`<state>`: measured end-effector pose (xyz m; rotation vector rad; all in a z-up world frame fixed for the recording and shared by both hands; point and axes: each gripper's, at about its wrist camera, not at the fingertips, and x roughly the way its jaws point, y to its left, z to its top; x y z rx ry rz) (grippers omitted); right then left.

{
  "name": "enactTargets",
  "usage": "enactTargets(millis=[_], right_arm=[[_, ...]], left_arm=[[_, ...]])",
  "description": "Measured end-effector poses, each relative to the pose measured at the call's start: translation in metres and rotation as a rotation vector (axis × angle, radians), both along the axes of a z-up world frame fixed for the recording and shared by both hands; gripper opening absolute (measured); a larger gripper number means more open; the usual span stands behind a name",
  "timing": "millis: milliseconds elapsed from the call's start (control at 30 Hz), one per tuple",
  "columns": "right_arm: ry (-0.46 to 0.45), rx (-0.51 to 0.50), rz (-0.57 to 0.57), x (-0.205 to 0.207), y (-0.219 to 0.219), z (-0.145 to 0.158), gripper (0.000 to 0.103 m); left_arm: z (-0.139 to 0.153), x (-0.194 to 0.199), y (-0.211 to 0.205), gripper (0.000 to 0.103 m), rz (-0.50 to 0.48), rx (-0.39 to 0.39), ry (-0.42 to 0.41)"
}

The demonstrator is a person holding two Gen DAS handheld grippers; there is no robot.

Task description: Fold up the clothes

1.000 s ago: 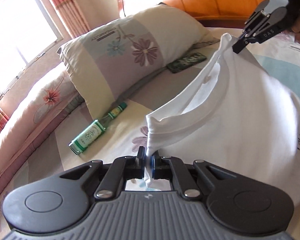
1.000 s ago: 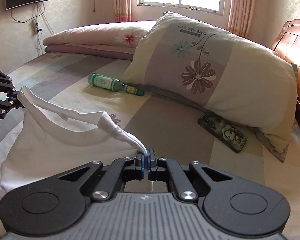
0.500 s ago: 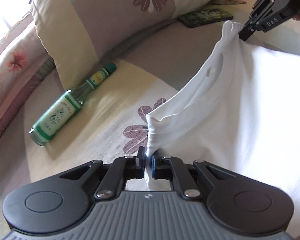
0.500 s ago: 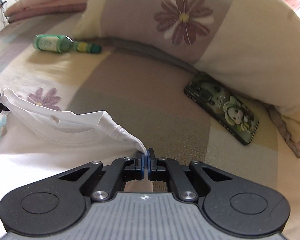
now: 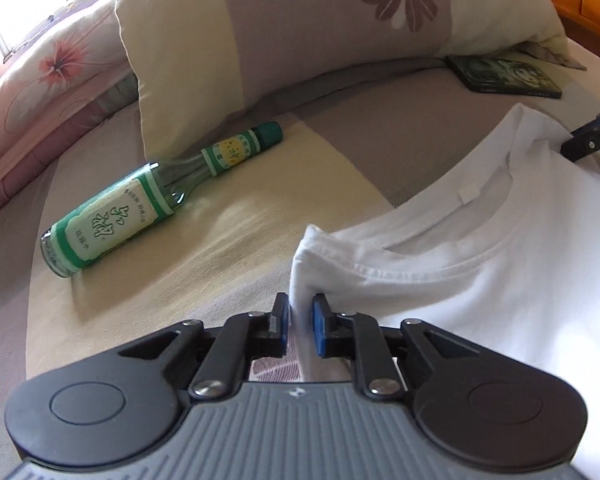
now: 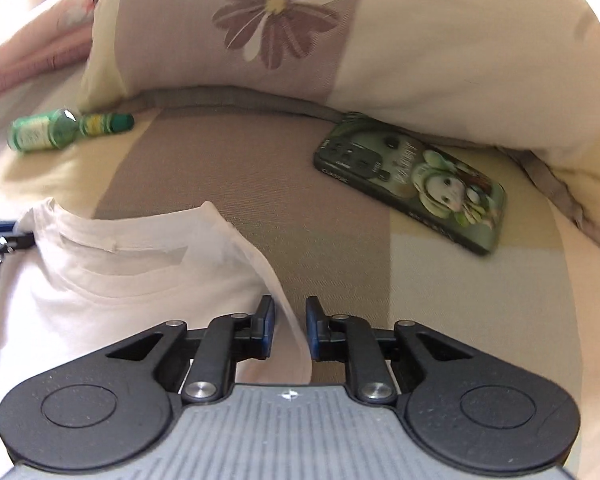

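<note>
letting go of the shirt's shoulders on the bed

lying flat on the bed sheet [image 5: 228, 216], the white shirt [image 5: 500, 264] is facing its neckline toward the pillow [image 5: 300, 40], with its shoulder line running side to side between the two tongs. the left gripper [image 5: 301, 322] is opening, its blue pads standing a little apart with a pinch of the shirt's left shoulder passing loosely between them. the right gripper [image 6: 290, 326] is opening too, and the shirt's right shoulder edge is draping through its gap without being squeezed. each hand is sitting right at its own corner, so neither is nearer than the other; the body of the shirt is stretching back toward the person, which is likely the way any next fold has to reach.

the left view is showing the bottle [image 5: 156, 200] lying just beside the pillow and well apart from the shirt, plus the tip of the other tong at the far shoulder. the right view is showing the phone [image 6: 412, 184] in full, tucked against the pillow's edge and clear of the shirt, while the left view is catching only its end.
</note>
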<state>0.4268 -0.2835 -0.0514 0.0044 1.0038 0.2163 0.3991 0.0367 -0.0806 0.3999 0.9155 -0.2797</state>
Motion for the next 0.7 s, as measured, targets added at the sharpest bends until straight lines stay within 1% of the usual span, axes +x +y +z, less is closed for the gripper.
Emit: enactTargets(millis=[33, 100, 133, 167, 200, 233, 267, 300, 367, 400, 433, 467, 500, 567, 633, 700], right_arm=[[-0.001, 0.025, -0.005, -0.009, -0.004, 0.003, 0.024], [-0.002, 0.075, -0.015, -0.027, -0.013, 0.010, 0.029], [-0.003, 0.098, -0.017, -0.040, -0.015, 0.013, 0.031], [-0.002, 0.125, -0.018, -0.053, -0.017, 0.015, 0.035], [0.004, 0.146, -0.018, -0.064, -0.020, 0.017, 0.041], [0.006, 0.163, -0.020, -0.076, -0.023, 0.019, 0.046], [0.007, 0.176, -0.020, -0.090, -0.026, 0.020, 0.057], [0.015, 0.180, -0.017, -0.105, -0.027, 0.021, 0.068], [0.027, 0.193, -0.007, -0.139, -0.028, 0.022, 0.074], [0.032, 0.202, 0.000, -0.156, -0.028, 0.022, 0.076], [0.041, 0.204, 0.007, -0.173, -0.027, 0.021, 0.077], [0.043, 0.198, 0.006, -0.192, -0.026, 0.020, 0.081], [0.038, 0.183, 0.007, -0.210, -0.023, 0.019, 0.085], [0.023, 0.124, 0.029, -0.243, -0.014, 0.016, 0.088], [0.000, 0.059, 0.050, -0.275, -0.004, 0.013, 0.090], [-0.022, 0.000, 0.067, -0.305, 0.006, 0.010, 0.095]], left_arm=[[0.003, -0.004, 0.002, 0.016, -0.003, 0.002, 0.003], [0.008, -0.017, 0.009, 0.020, 0.009, 0.005, 0.019], [0.011, -0.024, 0.013, 0.022, 0.007, -0.003, 0.028], [0.015, -0.036, 0.015, 0.025, -0.001, -0.012, 0.031], [0.019, -0.047, 0.017, 0.032, -0.008, -0.021, 0.034], [0.023, -0.058, 0.019, 0.037, -0.015, -0.030, 0.037], [0.027, -0.071, 0.020, 0.047, -0.020, -0.044, 0.043], [0.032, -0.085, 0.019, 0.051, -0.029, -0.058, 0.049], [0.042, -0.116, 0.016, 0.052, -0.059, -0.086, 0.049], [0.049, -0.133, 0.013, 0.058, -0.073, -0.103, 0.050], [0.055, -0.151, 0.009, 0.061, -0.087, -0.120, 0.052], [0.059, -0.166, 0.007, 0.063, -0.097, -0.132, 0.050], [0.063, -0.182, 0.006, 0.068, -0.106, -0.143, 0.047], [0.070, -0.212, 0.003, 0.073, -0.125, -0.168, 0.043], [0.076, -0.237, -0.002, 0.074, -0.143, -0.203, 0.042], [0.081, -0.257, -0.012, 0.076, -0.163, -0.209, 0.038]])
